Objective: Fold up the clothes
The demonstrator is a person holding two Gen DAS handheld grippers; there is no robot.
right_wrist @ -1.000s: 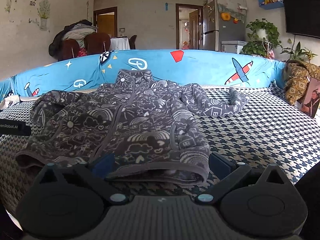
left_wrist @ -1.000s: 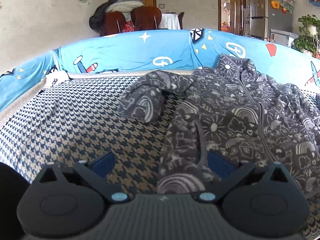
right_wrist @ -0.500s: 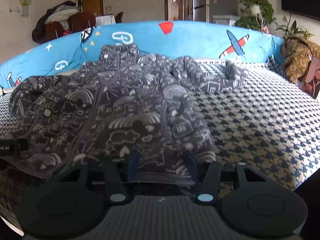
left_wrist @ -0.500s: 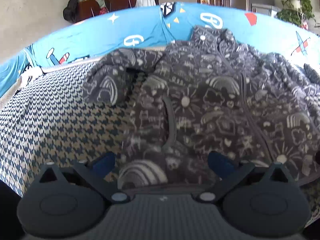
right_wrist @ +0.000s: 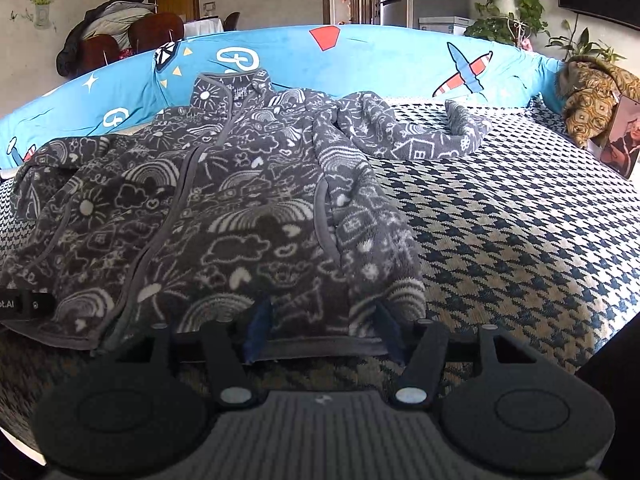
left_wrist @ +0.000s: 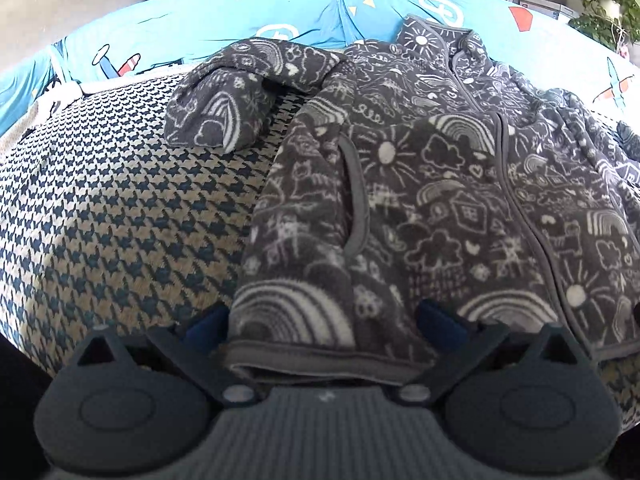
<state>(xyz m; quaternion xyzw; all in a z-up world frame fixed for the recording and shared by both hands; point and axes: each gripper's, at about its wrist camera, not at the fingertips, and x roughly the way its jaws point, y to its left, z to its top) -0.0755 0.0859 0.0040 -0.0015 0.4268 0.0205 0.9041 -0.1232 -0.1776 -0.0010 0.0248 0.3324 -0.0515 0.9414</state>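
A grey fleece jacket [left_wrist: 440,184] with white doodle print lies front-up, zipped, on the houndstooth cover [left_wrist: 120,220], collar at the far side. My left gripper [left_wrist: 324,322] is open wide, and the jacket's near left hem corner lies between its fingers. In the right wrist view the same jacket [right_wrist: 240,200] fills the left half. My right gripper [right_wrist: 322,320] has its blue pads pressed on the near right hem; its jaws are opening slightly, with the fabric still between them. One sleeve [left_wrist: 224,108] is doubled up at the left, the other sleeve [right_wrist: 420,136] trails right.
A blue printed sheet [right_wrist: 380,56] covers the raised back edge behind the jacket. A brown patterned bundle [right_wrist: 596,96] and a framed picture [right_wrist: 620,136] sit at the far right. Houndstooth cover [right_wrist: 520,240] stretches bare to the right of the jacket.
Both grippers sank and tipped down toward the jacket's near hem. The left one slid right over the hem corner. The right jaws narrowed from wide onto the hem.
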